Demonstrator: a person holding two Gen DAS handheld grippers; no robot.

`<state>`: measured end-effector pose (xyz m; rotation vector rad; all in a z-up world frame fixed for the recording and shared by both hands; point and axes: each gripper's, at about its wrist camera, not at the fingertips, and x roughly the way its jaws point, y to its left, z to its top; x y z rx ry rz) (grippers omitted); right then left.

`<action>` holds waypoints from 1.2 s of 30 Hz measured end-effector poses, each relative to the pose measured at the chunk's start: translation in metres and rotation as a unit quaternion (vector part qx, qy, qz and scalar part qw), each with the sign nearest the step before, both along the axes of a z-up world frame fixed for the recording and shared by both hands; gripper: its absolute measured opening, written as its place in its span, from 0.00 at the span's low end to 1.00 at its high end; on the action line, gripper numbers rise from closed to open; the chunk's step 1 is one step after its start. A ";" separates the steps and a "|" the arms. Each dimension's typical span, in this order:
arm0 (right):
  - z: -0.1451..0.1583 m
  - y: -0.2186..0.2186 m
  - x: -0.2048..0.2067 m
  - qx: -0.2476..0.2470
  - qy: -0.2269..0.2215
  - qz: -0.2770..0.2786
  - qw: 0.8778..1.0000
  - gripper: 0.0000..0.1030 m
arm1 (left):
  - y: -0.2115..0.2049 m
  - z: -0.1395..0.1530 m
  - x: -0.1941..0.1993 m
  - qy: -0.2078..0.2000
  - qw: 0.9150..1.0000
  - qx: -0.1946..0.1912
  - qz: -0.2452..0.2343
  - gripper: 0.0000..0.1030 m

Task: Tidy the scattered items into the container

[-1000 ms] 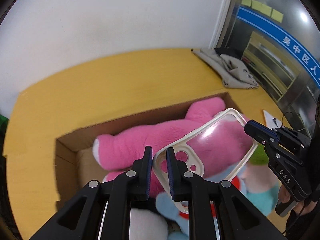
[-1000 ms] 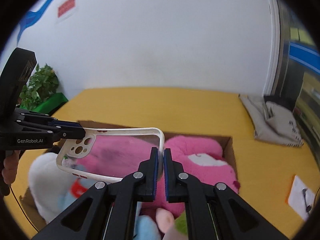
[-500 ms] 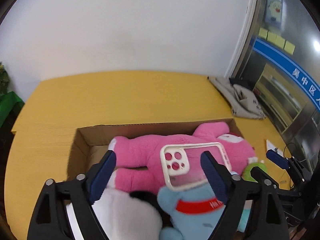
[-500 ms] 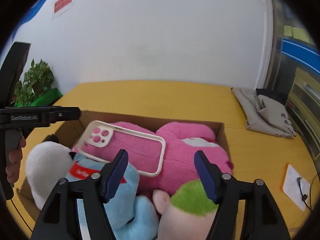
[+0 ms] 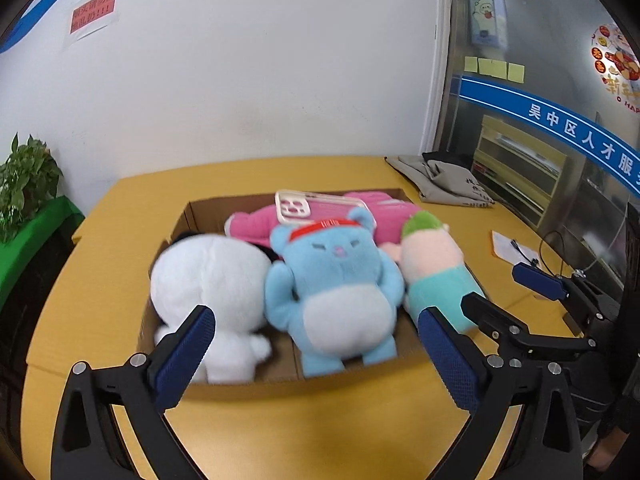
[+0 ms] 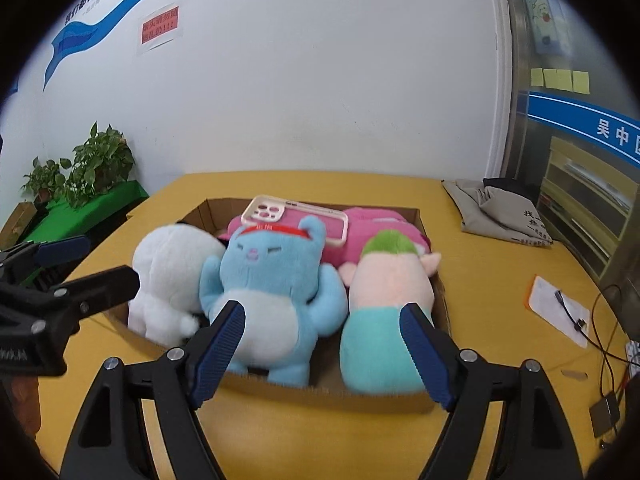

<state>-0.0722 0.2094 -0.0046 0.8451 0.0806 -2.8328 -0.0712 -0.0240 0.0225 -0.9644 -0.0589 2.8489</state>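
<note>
A cardboard box (image 5: 240, 376) (image 6: 360, 398) on the yellow table holds several plush toys. They include a white one (image 5: 208, 276), a blue bear (image 5: 336, 276) (image 6: 268, 280) and a pink-and-teal one with a green top (image 5: 432, 256) (image 6: 388, 280). At the back a clear phone case (image 5: 296, 206) (image 6: 280, 216) lies on a pink plush (image 5: 248, 224) (image 6: 372, 224). My left gripper (image 5: 315, 314) (image 6: 100, 264) hangs before the box's near wall, its jaws opening with nothing in them. My right gripper (image 6: 322, 310) (image 5: 500, 292) is beside it, its jaws also opening and empty.
A grey cloth bag (image 5: 440, 180) (image 6: 496, 212) lies at the table's far right. A paper with a small cable (image 6: 560, 308) and loose wires sit at the right edge. Potted plants (image 6: 92, 168) stand left of the table. A wall is behind.
Both grippers let go of the phone case, opened wide and pulled back from the box. The case now rests on the pink plush.
</note>
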 end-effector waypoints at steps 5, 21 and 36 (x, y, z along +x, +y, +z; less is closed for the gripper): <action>-0.009 0.009 0.028 0.004 -0.005 -0.009 1.000 0.77 | 0.003 -0.009 0.025 -0.002 1.000 0.010 0.010 1.00; -0.019 0.018 0.056 -0.001 -0.007 -0.009 1.000 0.77 | 0.016 -0.020 0.056 -0.007 0.999 0.029 0.015 1.00; -0.029 0.023 0.051 0.001 -0.017 -0.013 1.000 0.77 | 0.020 -0.029 0.051 -0.012 0.999 0.028 0.016 1.00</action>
